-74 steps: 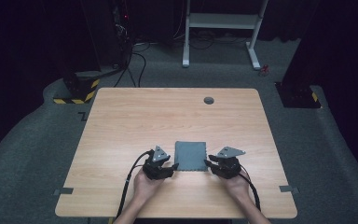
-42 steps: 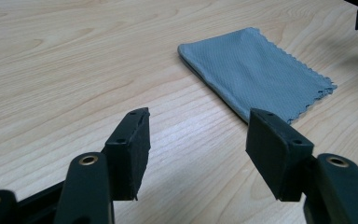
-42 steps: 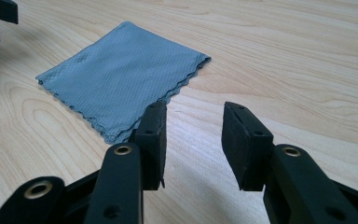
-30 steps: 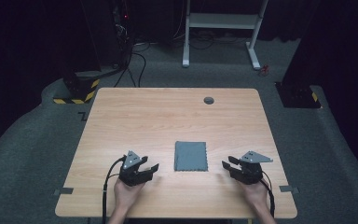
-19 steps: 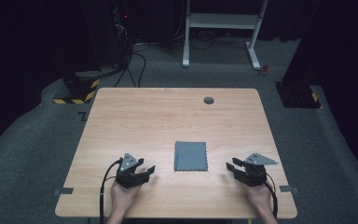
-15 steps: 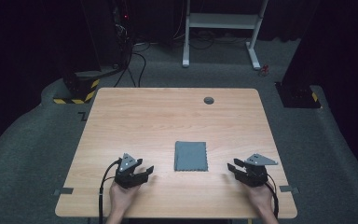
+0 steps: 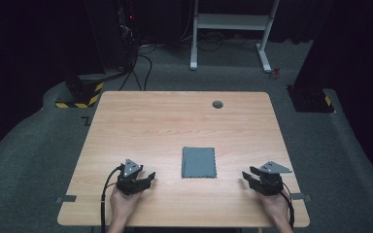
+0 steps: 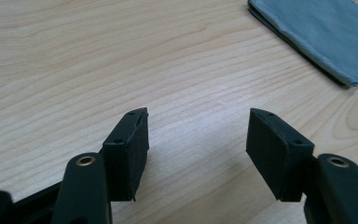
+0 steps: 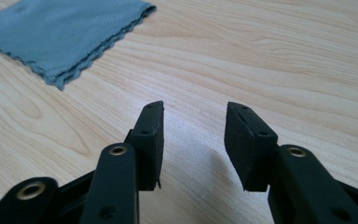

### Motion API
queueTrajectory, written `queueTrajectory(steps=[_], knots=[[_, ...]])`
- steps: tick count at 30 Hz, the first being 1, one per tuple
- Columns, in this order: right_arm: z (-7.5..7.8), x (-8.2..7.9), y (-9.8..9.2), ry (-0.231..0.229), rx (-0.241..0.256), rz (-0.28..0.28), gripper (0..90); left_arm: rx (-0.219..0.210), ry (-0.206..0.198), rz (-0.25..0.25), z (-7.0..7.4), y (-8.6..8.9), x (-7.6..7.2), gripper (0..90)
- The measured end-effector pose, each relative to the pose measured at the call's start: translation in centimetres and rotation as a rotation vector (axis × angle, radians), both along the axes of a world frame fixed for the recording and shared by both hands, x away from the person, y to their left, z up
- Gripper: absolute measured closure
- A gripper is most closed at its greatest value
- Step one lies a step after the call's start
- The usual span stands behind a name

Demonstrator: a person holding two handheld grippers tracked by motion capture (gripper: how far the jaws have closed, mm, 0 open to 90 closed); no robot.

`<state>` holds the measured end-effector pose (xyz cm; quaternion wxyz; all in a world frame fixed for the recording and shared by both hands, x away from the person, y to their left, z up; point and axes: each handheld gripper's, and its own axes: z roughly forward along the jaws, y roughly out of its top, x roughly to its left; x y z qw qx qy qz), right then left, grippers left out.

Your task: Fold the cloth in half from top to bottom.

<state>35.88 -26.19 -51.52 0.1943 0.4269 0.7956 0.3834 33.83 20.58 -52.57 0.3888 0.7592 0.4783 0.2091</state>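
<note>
A folded grey cloth [image 7: 199, 162] lies flat on the wooden table [image 7: 175, 126], near its front middle. Its corner reaches into the top right of the left gripper view as the cloth [image 8: 321, 32], and the cloth [image 9: 60, 32] fills the top left of the right gripper view. My left gripper [image 7: 145, 178] rests low over the table to the cloth's left, open, with bare wood between its jaws [image 8: 196, 135]. To the cloth's right my right gripper [image 7: 249, 175] sits open too, nothing between its fingers [image 9: 194, 126]. Both stand apart from the cloth.
A small dark round grommet [image 7: 217, 104] is set in the table near its far edge. Beyond the table, on the carpet, stand a white frame [image 7: 230, 22], dark equipment with cables [image 7: 126, 29] and yellow-black striped bases [image 7: 80, 94].
Both grippers drew away from the cloth's sides, the left one to the left and the right one to the right, then settled near the front edge. The cloth stays flat where it lay.
</note>
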Motion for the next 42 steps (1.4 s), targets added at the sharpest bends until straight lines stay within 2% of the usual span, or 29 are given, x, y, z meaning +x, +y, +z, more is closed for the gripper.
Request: queueTrajectory(steps=[2,5,16,24,42], knots=[[-0.08,-0.03,0.07,-0.008,-0.027,0.003,56.7,0.006,0.001,0.004,-0.01,0.1,0.11,39.4],[-0.26,0.12,0.0,-0.003,-0.042,-0.002,55.8,0.017,0.009,0.013,-0.05,0.09,0.22,39.3],[-0.66,0.36,-0.52,0.026,-0.062,-0.024,51.3,0.073,0.025,0.025,-0.16,0.06,0.73,36.5],[-0.72,0.42,-0.45,0.038,-0.065,-0.027,39.2,0.076,0.028,0.015,-0.2,-0.11,0.77,30.9],[-0.73,0.34,-0.4,0.044,-0.065,-0.044,36.8,0.071,0.036,0.01,-0.21,-0.19,0.73,27.1]])
